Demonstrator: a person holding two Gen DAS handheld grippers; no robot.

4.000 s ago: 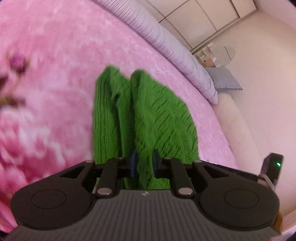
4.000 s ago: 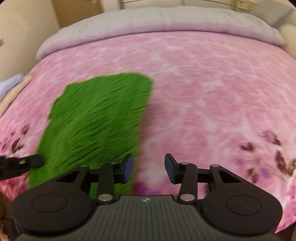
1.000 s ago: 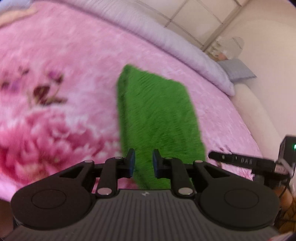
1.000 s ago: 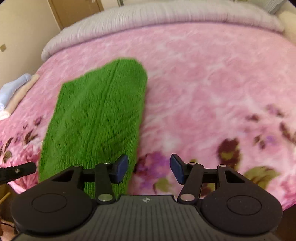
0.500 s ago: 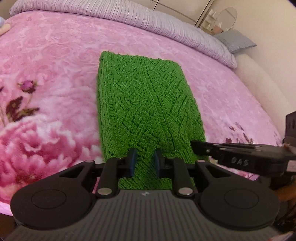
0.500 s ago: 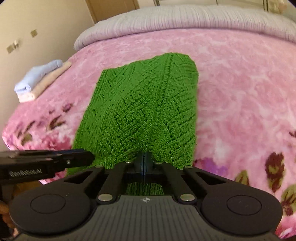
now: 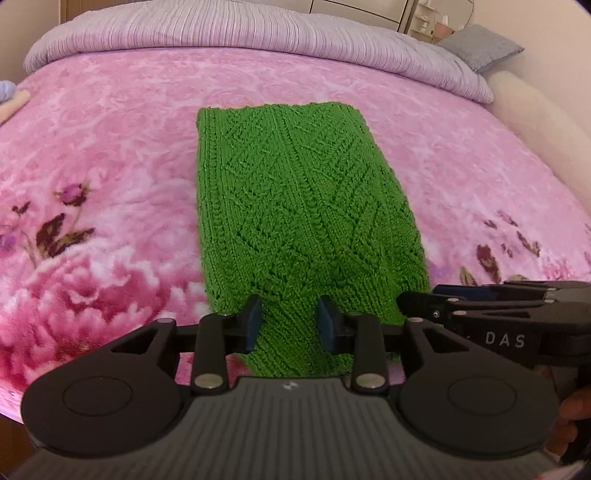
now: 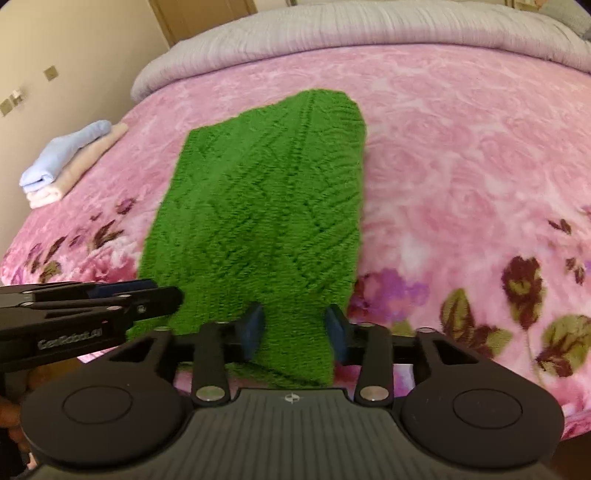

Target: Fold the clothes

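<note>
A green knitted garment (image 7: 303, 192), folded into a long strip, lies lengthwise on the pink floral blanket (image 7: 110, 147). My left gripper (image 7: 291, 325) is at its near end, left of centre. The jaws are opening, with green knit lying between the blue pads, which do not press it. My right gripper (image 8: 294, 328) is at the same near end of the garment (image 8: 266, 206), towards its right edge. Its jaws are also opening, with fabric in the gap and no grip. Each view shows the other gripper side-on: the right gripper (image 7: 406, 302) and the left gripper (image 8: 177, 293).
A small stack of folded light blue and beige clothes (image 8: 70, 158) sits at the bed's left edge by the wall. A lilac ribbed duvet (image 7: 258, 33) and a grey pillow (image 7: 480, 48) lie at the far end. A hand (image 7: 572, 410) holds the right gripper.
Half a second ago the right jaws were shut at the garment's near end; now they stand apart. The left jaws have widened. Both views have swung to face the strip.
</note>
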